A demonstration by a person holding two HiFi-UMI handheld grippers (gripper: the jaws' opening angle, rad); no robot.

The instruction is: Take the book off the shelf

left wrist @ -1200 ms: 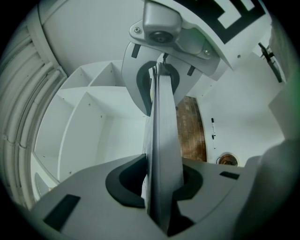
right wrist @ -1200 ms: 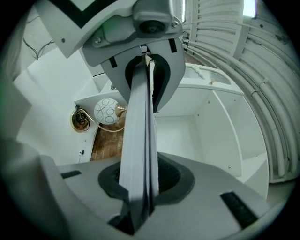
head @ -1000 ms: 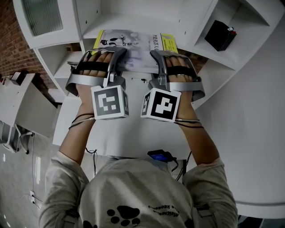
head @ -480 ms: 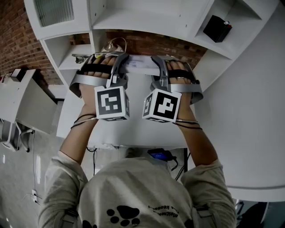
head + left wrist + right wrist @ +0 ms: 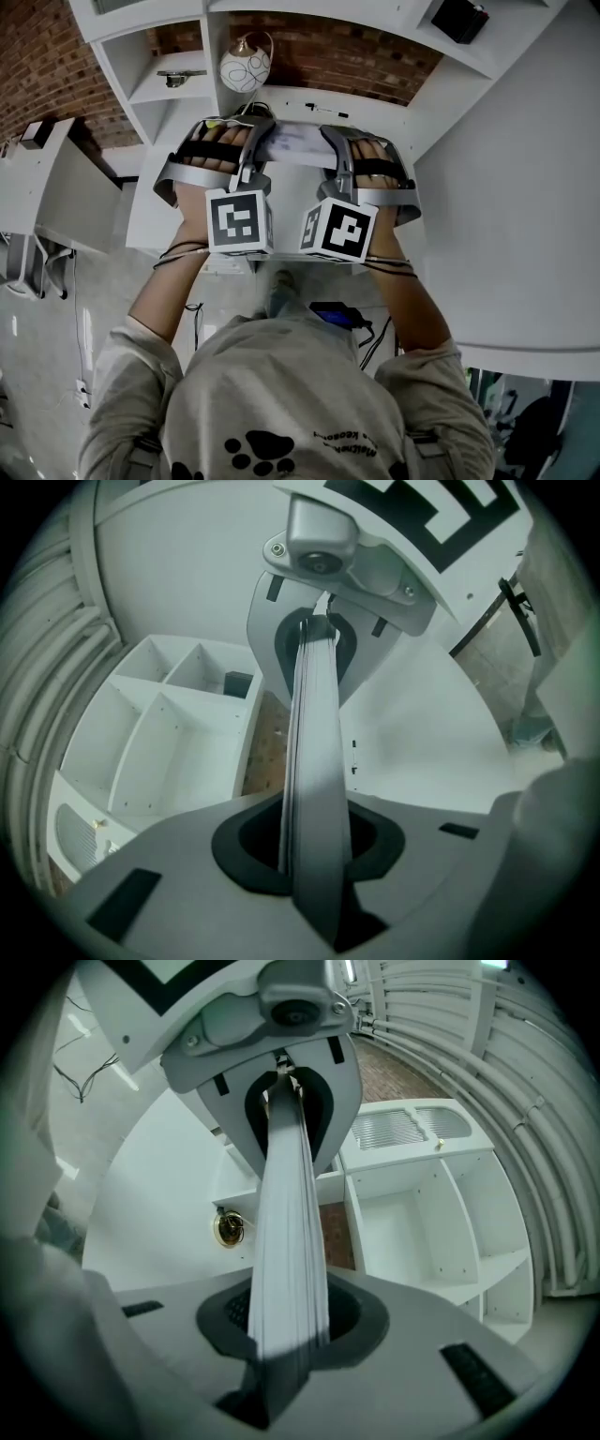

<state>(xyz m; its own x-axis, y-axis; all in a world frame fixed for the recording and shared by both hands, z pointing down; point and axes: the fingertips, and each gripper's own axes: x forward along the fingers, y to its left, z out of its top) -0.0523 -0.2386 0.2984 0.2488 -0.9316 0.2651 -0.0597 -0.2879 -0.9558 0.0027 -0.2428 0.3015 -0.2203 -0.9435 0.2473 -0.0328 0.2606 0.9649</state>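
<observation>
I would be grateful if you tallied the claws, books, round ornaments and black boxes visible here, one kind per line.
Claws: 2 (left claw, right claw)
Books: 1 (book, clamped by both claws)
Round ornaments: 1 (round ornament)
Black boxes: 1 (black box)
Total: 5

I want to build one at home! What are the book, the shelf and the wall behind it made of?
Book: paper, matte; its edge shows many thin stacked pages. Shelf: probably painted wood or board, smooth white, with flat square-edged panels; the paint hides which. Wall: brick, rough and reddish, with pale mortar lines between blocks.
</observation>
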